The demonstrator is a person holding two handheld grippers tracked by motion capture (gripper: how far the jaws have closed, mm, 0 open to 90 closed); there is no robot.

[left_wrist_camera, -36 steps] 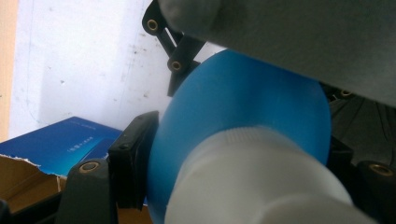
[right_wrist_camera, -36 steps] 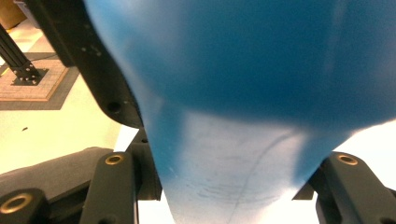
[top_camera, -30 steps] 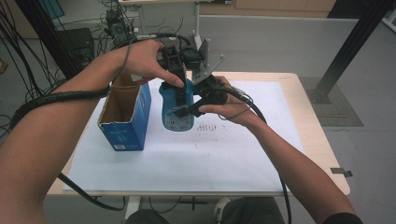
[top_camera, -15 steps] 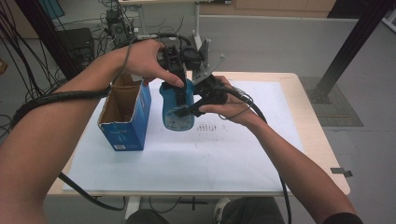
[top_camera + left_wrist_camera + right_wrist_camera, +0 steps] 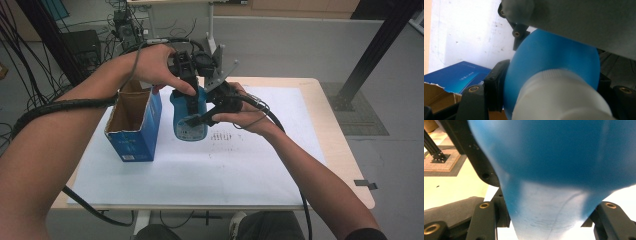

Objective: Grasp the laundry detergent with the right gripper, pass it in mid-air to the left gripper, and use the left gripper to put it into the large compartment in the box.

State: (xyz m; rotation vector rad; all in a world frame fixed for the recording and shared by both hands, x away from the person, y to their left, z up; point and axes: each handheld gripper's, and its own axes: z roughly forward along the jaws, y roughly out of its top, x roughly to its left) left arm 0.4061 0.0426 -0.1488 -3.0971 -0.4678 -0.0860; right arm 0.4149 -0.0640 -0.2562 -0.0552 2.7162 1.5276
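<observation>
A blue plastic bottle (image 5: 554, 157) looms close, its body narrowing to a paler, scuffed part low down; the right gripper (image 5: 549, 220) has its black jaws pressed against either side; tan floor and a mat (image 5: 441, 162) lie at left.

Desk (image 5: 330, 150) fills the centre of the high view; a paper sheet (image 5: 200, 175) lies on it. Open box (image 5: 134, 125) stands on the sheet, left of centre. Bottle (image 5: 189, 116) sits just right of the box, near the frame's upper middle, bottom end toward the sheet. Left claw (image 5: 191, 91) is at the bottle's upper end, from the upper left. Right claw (image 5: 196, 120) is at its lower part, from the right. Cables lie on the floor, upper left.
</observation>
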